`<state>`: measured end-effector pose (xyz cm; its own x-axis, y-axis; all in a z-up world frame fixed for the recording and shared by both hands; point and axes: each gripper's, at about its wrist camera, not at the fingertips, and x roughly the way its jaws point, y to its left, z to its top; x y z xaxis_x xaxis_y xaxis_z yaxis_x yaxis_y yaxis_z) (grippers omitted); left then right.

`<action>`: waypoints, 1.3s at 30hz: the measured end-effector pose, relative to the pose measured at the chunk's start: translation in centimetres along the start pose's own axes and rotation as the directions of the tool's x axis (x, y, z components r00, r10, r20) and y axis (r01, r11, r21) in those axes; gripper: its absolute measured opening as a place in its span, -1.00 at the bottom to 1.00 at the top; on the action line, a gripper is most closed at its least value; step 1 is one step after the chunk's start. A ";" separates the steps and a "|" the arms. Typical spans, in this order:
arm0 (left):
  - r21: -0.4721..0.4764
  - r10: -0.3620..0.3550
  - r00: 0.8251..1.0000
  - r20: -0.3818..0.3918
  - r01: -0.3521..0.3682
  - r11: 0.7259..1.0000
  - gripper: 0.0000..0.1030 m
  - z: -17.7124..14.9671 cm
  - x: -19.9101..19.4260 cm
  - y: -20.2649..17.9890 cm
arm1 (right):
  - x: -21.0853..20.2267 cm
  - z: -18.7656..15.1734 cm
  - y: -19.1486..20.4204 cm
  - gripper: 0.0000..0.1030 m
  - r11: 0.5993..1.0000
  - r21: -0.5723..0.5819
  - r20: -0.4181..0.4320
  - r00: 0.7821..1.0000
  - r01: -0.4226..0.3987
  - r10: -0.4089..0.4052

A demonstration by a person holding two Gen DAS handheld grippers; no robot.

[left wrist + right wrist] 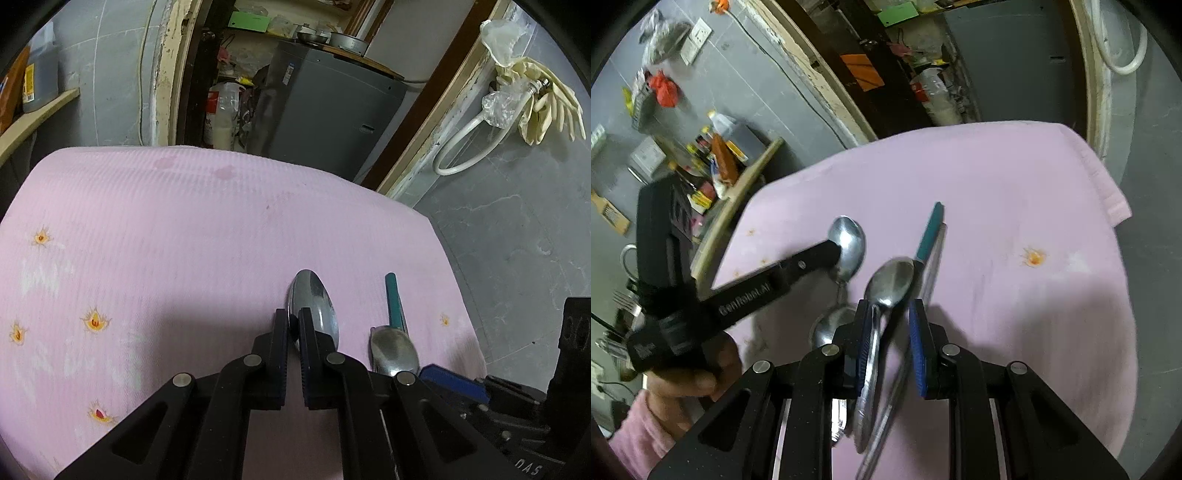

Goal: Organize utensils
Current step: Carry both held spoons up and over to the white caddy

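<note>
between the fingers of the left gripper (293,325), a spoon (314,306) is clenched near the neck of its bowl, which juts forward over the pink cloth (166,229) on the desk. just right of it in the left view lie a second spoon (394,350) and a teal-handled utensil (393,299), with the right gripper's blue pad at the lower edge.

the right view shows what the left hides: white lettering reading roughly "genrobot.ai" on the left gripper's arm, the hand (690,373) gripping it, and a third spoon bowl (831,325) on the cloth under the held spoon's handle. there the right gripper (892,314) has its fingers partly spread around the second spoon (886,284); its handle leans on the left pad, the right pad stands apart, so it is released.

"svo" is partly legible on the right gripper's body in the left view. farther off, a shelf with bottles (716,158) and a grey appliance (325,103).
</note>
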<state>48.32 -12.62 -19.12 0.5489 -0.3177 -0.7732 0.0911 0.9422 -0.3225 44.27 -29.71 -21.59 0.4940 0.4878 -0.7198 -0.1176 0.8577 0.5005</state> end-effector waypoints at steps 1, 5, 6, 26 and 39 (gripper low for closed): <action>0.000 -0.001 1.000 0.000 0.001 1.000 -0.88 0.0 0.0 0.0 | 0.3 0.1 -0.2 -0.66 1.000 0.013 -0.012 1.000 -0.009 0.009; -0.003 -0.007 1.000 -0.001 0.007 1.000 -0.88 0.1 0.0 0.1 | 1.2 0.0 -1.4 -0.67 0.996 0.068 -0.033 0.997 -0.065 0.067; -0.003 -0.008 1.000 -0.002 0.008 1.000 -0.88 0.1 0.0 0.1 | 1.4 0.0 -1.4 -0.67 0.994 0.076 -0.033 0.997 -0.074 0.076; 0.064 0.023 0.999 0.047 -0.026 0.998 -0.96 0.1 -2.4 -2.2 | -2.7 -0.8 -0.2 -0.96 0.967 0.103 0.171 0.962 -0.234 0.214; 0.160 0.068 0.956 0.286 -0.118 0.980 -0.96 -1.8 -11.7 -6.0 | -13.0 -2.6 2.7 -0.96 0.979 0.033 0.441 0.882 -0.202 0.167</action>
<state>39.86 -14.78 -9.07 0.7687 -0.2089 -0.6045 0.1576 0.9779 -0.1374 35.31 -33.26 -12.11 0.7957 0.5021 -0.3389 -0.1866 0.7354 0.6514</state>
